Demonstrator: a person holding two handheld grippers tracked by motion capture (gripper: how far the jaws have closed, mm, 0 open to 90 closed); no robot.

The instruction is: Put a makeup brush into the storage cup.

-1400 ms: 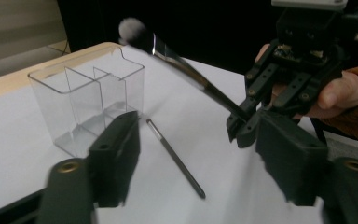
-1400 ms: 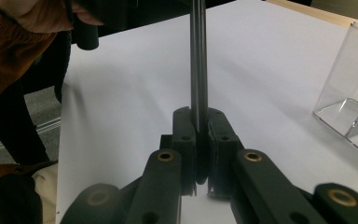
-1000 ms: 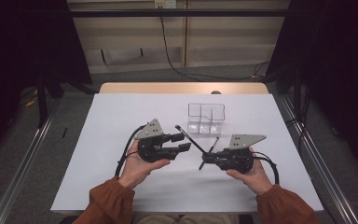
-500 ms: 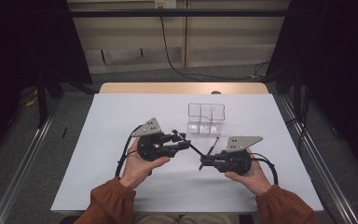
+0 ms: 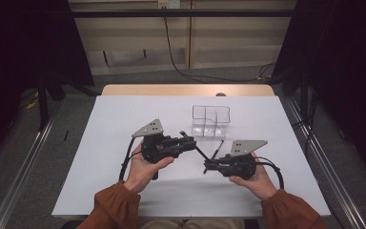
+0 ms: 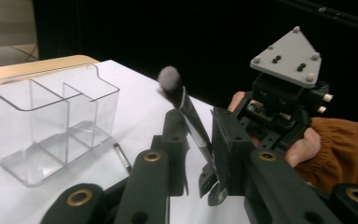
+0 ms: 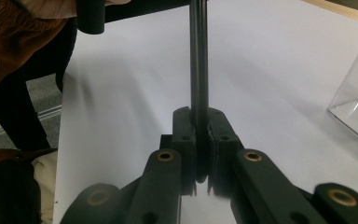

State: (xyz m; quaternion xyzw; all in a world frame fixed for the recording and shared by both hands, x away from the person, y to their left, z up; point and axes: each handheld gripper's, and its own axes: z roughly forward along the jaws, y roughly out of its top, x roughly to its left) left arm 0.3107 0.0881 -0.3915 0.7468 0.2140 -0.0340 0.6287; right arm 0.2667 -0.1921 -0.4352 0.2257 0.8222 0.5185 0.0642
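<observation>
1. In the high view, the left gripper (image 5: pixel 187 139) sits just left of the middle of the frame, and the right gripper (image 5: pixel 208 167) sits lower and to the right of it.
2. A black makeup brush (image 5: pixel 201 153) runs slanted between the two grippers, above the white table (image 5: pixel 124 114).
3. The right gripper's jaws are pressed tight on the brush's thin handle (image 7: pixel 199 70), which goes straight up the middle of the right gripper view.
4. The left gripper's jaws have just been closing, and the brush is between them.
5. In the left gripper view, the fluffy grey tip (image 6: pixel 169 78) pokes up above those jaws.
6. A clear plastic organizer box (image 5: pixel 211 120) stands on the table just above the grippers, near the middle of the frame.
7. A second small brush (image 6: pixel 122 157) lies on the table beside the box.
</observation>
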